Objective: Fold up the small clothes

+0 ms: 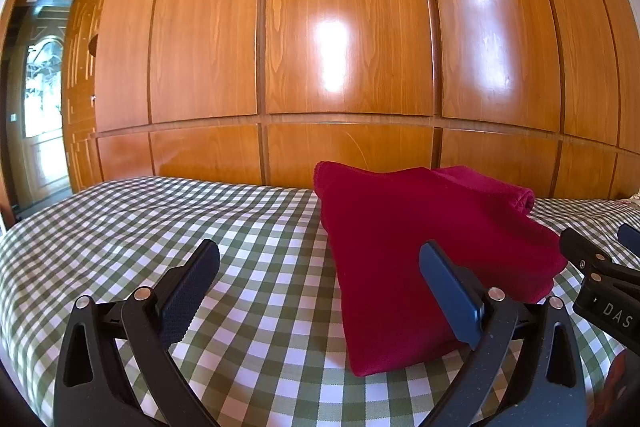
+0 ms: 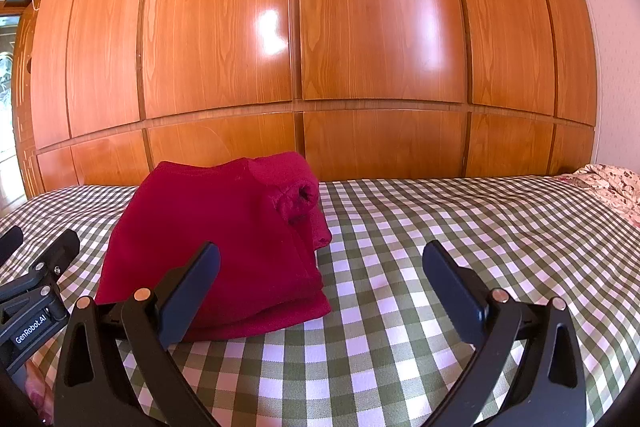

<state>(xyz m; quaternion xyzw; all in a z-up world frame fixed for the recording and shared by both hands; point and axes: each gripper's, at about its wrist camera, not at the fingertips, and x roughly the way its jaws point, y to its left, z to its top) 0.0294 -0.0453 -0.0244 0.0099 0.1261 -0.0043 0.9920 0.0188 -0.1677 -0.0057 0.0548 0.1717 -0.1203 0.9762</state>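
A dark red garment (image 1: pixel 420 251) lies folded into a compact stack on the green-and-white checked bed cover (image 1: pixel 160 239). In the right wrist view the garment (image 2: pixel 224 243) sits left of centre, a rolled sleeve on its far right side. My left gripper (image 1: pixel 320 287) is open and empty, low over the cover, its right finger in front of the garment's near edge. My right gripper (image 2: pixel 320 287) is open and empty, its left finger in front of the garment's near right corner. Each gripper shows at the edge of the other's view.
A tall glossy wooden wardrobe (image 1: pixel 340 47) stands right behind the bed. An open doorway (image 1: pixel 40 87) is at the far left. A floral fabric (image 2: pixel 608 183) lies at the bed's far right. The checked cover (image 2: pixel 480 227) stretches right of the garment.
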